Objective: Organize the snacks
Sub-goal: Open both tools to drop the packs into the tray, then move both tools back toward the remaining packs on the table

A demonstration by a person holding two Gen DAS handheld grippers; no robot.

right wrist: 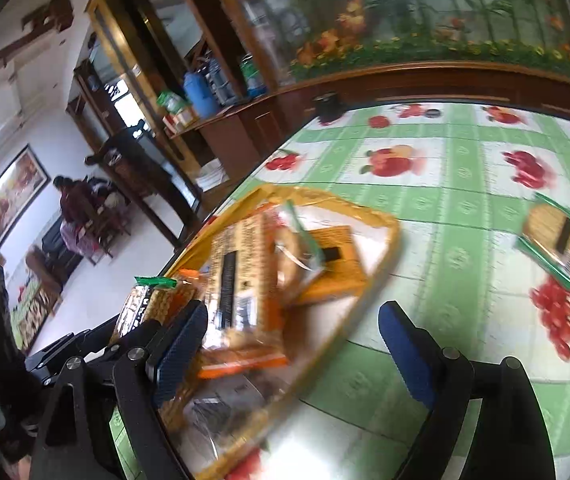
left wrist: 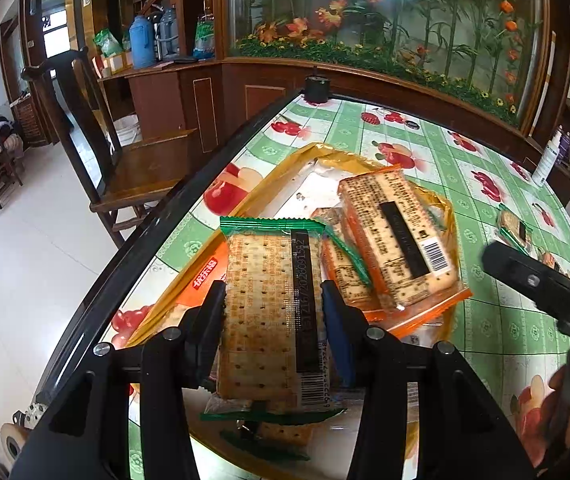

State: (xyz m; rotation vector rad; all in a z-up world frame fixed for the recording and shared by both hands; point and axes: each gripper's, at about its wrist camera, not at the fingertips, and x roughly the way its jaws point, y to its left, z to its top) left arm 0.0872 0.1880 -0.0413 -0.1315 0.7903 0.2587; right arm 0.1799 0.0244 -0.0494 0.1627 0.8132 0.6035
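My left gripper [left wrist: 273, 300] is shut on a green-edged cracker pack [left wrist: 269, 312] and holds it over a yellow-rimmed tray [left wrist: 285, 164] on the fruit-print tablecloth. An orange-edged cracker pack [left wrist: 397, 240] lies in the tray with other packs under it. My right gripper [right wrist: 293, 324] is open and empty, above the tray's [right wrist: 389, 232] near right rim; the orange pack [right wrist: 241, 276] sits between its fingers' line of sight. The right gripper's body also shows in the left wrist view [left wrist: 541, 284]. This right view is blurred.
More green-edged cracker packs lie on the cloth to the right [right wrist: 553, 232] [left wrist: 515, 228]. A black cylinder [left wrist: 317, 88] stands at the far table corner. A wooden chair [left wrist: 125, 152] stands left of the table edge [left wrist: 157, 232]. A white bottle [left wrist: 547, 160] stands far right.
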